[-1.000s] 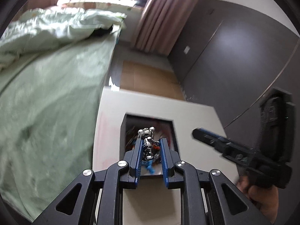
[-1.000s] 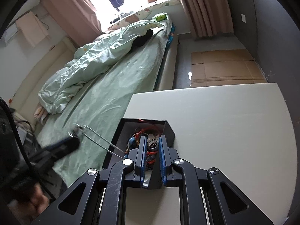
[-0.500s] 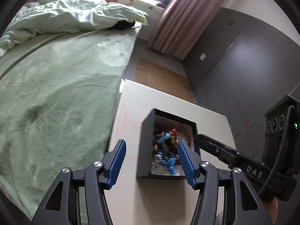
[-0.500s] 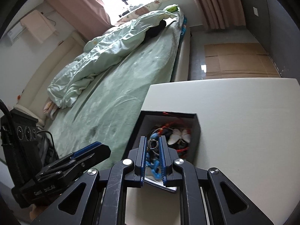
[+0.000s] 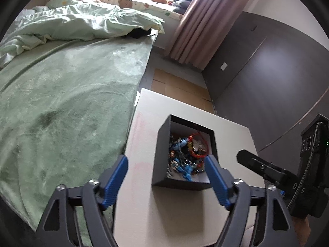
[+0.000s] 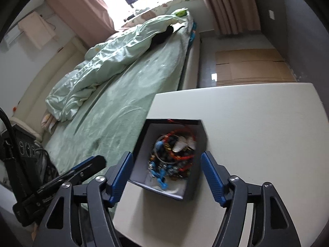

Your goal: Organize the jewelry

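Note:
A dark open box [image 5: 162, 154] stands on the white table [image 5: 144, 140], near its bed-side edge. It holds a tangle of jewelry [image 5: 185, 158]: blue, red and silver pieces. My left gripper [image 5: 166, 179] hovers over the box's near end with its jaws opening and nothing between the pads. From the right wrist view, the same box [image 6: 141, 150] and jewelry [image 6: 172, 156] lie just beyond my right gripper [image 6: 166, 178], whose jaws are also opening with nothing held. My right gripper's dark fingers [image 5: 253, 162] reach in beside the box in the left wrist view.
A bed with a green blanket [image 5: 61, 103] and a crumpled duvet [image 6: 107, 61] runs along the table's left side. Flattened cardboard [image 6: 250, 65] lies on the floor beyond the table. A dark wall [image 5: 267, 78] and pink curtains [image 5: 195, 26] stand on the right.
The left gripper let go of a silver bear charm and the right gripper of a small metal piece. Both now stand wide over the box. The left opened first.

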